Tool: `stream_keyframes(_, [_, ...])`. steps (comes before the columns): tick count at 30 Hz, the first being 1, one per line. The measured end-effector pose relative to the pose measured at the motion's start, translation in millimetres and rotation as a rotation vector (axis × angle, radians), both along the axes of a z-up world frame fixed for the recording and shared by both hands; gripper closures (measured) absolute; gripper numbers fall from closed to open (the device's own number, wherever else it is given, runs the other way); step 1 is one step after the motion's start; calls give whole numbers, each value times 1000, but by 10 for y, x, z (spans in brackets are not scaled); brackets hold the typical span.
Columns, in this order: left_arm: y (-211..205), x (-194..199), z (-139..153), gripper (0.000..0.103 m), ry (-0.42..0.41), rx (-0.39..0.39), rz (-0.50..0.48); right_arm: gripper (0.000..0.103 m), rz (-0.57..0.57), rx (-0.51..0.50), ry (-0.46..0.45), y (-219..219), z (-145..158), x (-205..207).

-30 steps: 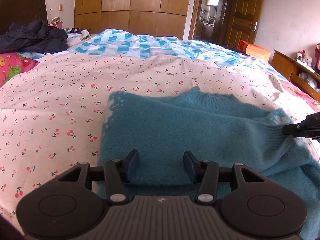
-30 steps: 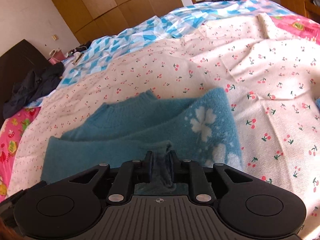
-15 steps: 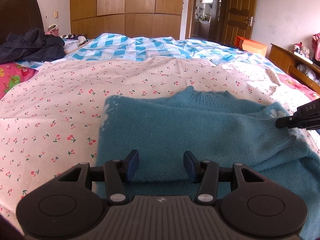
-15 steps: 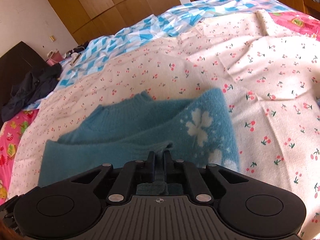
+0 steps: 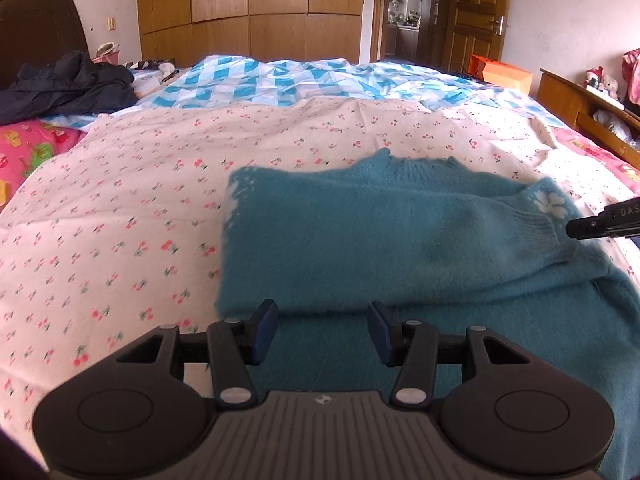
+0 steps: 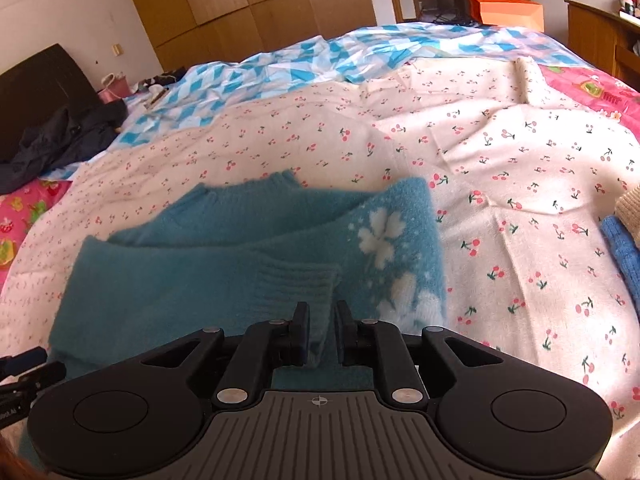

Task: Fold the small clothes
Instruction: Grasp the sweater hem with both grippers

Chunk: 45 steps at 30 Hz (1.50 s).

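The right gripper (image 6: 322, 330) is closest. Its jaws have just been opening a little, and the ribbed cuff (image 6: 298, 284) of the sleeve (image 6: 168, 284) is in the narrow gap between them. The cuff leans on one pad, and I cannot tell if the pads press it at all. It looks like the cuff is being let go.

The left gripper (image 5: 322, 332) is open about halfway. It holds nothing. The blue pads (image 5: 264, 330) hang just over the near edge of the sweater (image 5: 360, 240).

The sweater is teal and fuzzy, with white flowers (image 6: 380, 236) on it. It lies flat on the cherry blanket (image 5: 120, 200), right in front of both grippers. One sleeve is folded across the body, from the left side over to the right. I think that part of the fold is done. The neck (image 5: 416, 162) points away, toward the far side of the bed.

What is left, I think: folding the other side in, then folding the sweater in half to make it small.

Off to the right lie a blue knit (image 6: 624, 256) and a cream knit (image 6: 630, 204), just beside each other. Farther back is a blue checked quilt (image 5: 300, 80), then a dark jacket (image 5: 64, 88), then the wooden wardrobe (image 5: 256, 12).
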<state>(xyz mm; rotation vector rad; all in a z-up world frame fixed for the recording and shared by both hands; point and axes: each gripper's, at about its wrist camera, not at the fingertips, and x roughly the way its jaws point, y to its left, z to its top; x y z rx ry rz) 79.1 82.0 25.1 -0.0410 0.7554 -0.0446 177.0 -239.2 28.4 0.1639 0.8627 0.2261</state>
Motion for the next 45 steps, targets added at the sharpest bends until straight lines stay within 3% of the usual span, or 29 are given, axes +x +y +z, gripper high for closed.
stream_keyframes(5, [111,-263,-87,50,118,5,29,87,28,-41,84,43,-195,-150])
stream_keyframes(10, [178,-597,13,50,184,7,-2,85,60,-21,70,32,16,-438])
stream_keyframes(16, [284,-901,132,50,294,-20,-9,80,152,-88,101,-47,276,-1084])
stream_keyframes(25, [221,-1192,191,50,434,-67,-64,79,139,-141,391,-354,266,-1926])
stream_keyframes(30, [187,-1262,199,50,489,-59,-83,70,167,-109,515,-300,178,-2068])
stream_keyframes(35, [242,-1300,173,50,526,-102,-48,69,171,-104,553,-234,32,-2049])
stream_keyframes(39, [220,-1274,149,50,558,-91,-59,67,180,-67,580,-194,-61,-1960])
stream_keyframes(45, [238,-1277,245,50,583,-70,-2,66,165,-32,584,-229,-75,-1937])
